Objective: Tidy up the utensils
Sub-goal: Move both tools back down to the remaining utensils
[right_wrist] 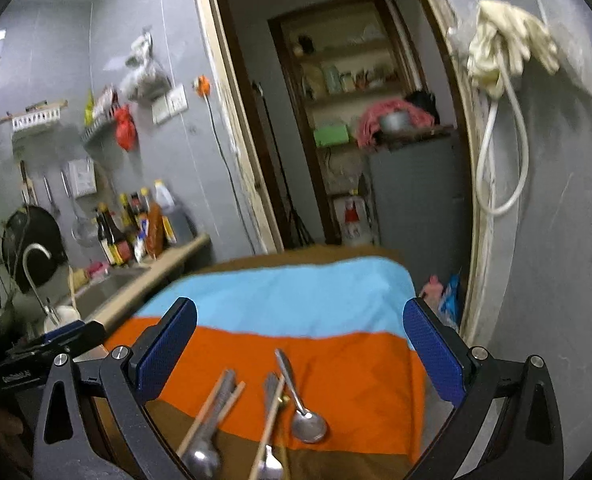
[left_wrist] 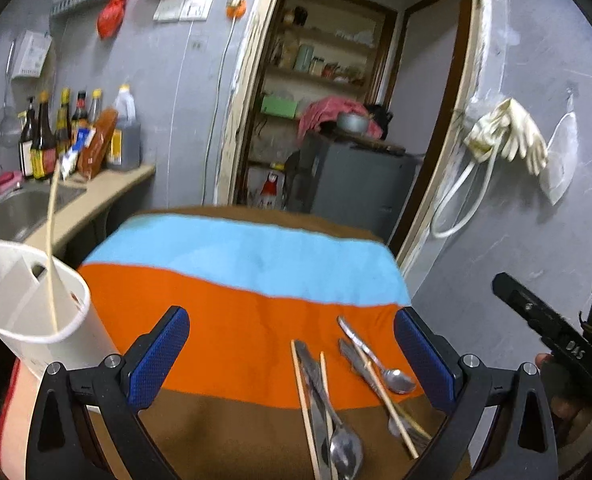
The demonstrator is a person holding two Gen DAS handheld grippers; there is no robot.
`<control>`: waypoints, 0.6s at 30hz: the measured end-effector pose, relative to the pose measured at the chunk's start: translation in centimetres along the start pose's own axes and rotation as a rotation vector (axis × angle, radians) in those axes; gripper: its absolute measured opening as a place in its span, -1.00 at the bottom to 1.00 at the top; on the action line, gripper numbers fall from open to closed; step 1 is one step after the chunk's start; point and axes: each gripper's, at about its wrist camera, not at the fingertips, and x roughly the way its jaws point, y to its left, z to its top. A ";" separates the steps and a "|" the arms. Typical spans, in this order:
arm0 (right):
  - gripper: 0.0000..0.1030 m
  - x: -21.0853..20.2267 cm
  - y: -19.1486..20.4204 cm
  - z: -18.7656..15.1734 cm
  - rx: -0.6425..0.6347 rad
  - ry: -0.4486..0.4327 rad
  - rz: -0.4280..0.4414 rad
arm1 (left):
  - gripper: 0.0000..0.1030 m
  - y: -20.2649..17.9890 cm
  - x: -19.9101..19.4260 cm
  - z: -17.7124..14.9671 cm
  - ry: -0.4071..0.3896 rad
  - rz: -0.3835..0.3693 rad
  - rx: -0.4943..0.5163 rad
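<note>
Several metal spoons and wooden chopsticks lie on a striped cloth. One spoon lies at the right, another spoon lies crossed with chopsticks near the front. A white utensil holder stands at the cloth's left edge with one chopstick leaning in it. My left gripper is open and empty above the cloth. My right gripper is open and empty above the same spoon and chopsticks. The right gripper's body shows at the right of the left wrist view.
A counter with a sink and sauce bottles runs along the left. A doorway with shelves and a grey cabinet lies beyond the cloth. Gloves and a hose hang on the right wall.
</note>
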 end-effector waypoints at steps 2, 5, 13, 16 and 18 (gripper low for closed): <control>0.97 1.8 -0.5 -0.8 -0.010 0.054 0.008 | 0.99 0.3 1.0 -0.5 0.030 0.002 -0.011; 0.96 4.5 -1.0 -2.4 -0.021 0.140 0.012 | 0.99 0.7 2.8 -1.4 0.093 0.018 -0.028; 0.38 10.2 -1.1 -6.1 -0.099 0.361 -0.019 | 0.80 0.7 6.2 -3.2 0.211 0.039 -0.007; 0.23 11.4 -1.2 -6.7 -0.105 0.395 -0.002 | 0.66 0.8 7.3 -3.7 0.257 0.044 -0.008; 0.18 11.9 -1.3 -7.1 -0.106 0.409 0.011 | 0.57 0.8 7.8 -4.2 0.280 0.043 -0.012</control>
